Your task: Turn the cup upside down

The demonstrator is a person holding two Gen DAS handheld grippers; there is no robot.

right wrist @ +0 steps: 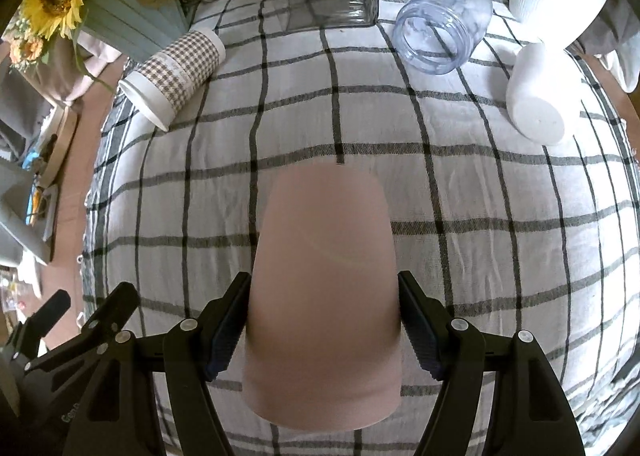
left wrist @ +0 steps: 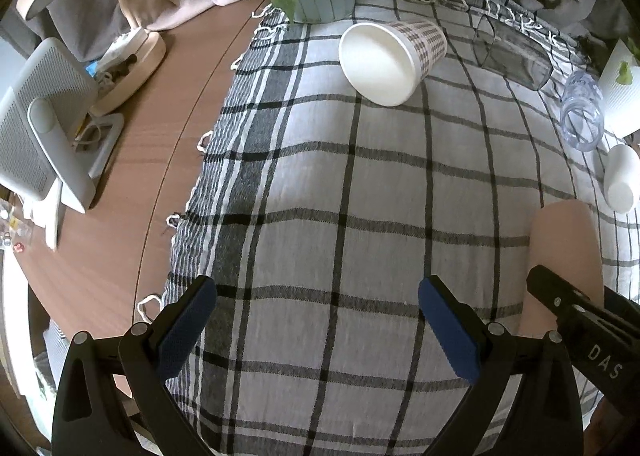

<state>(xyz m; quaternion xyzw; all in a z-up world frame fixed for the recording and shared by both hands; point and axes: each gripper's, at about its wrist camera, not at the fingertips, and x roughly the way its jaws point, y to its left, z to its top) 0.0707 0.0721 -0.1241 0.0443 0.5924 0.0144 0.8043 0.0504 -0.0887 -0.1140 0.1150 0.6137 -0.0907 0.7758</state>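
Right gripper (right wrist: 322, 326): its two blue-padded fingers are clamping the sides of the pale pink plastic cup (right wrist: 324, 280), in the lower centre of the right wrist view.
Pink cup: it is pointing away over the black-and-white checked cloth (right wrist: 480, 184).
Left gripper (left wrist: 318, 326): its jaws are standing wide apart, holding nothing.
Other things: a houndstooth paper cup (left wrist: 394, 58) is lying on its side in the upper centre of the left wrist view; a clear plastic jar (right wrist: 442, 30) is lying in the upper right of the right wrist view.

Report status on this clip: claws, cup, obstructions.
Right claw shut on pink cup, held above checked cloth. Left claw open, empty. Cloth below the cup bare; houndstooth cup lying well off.
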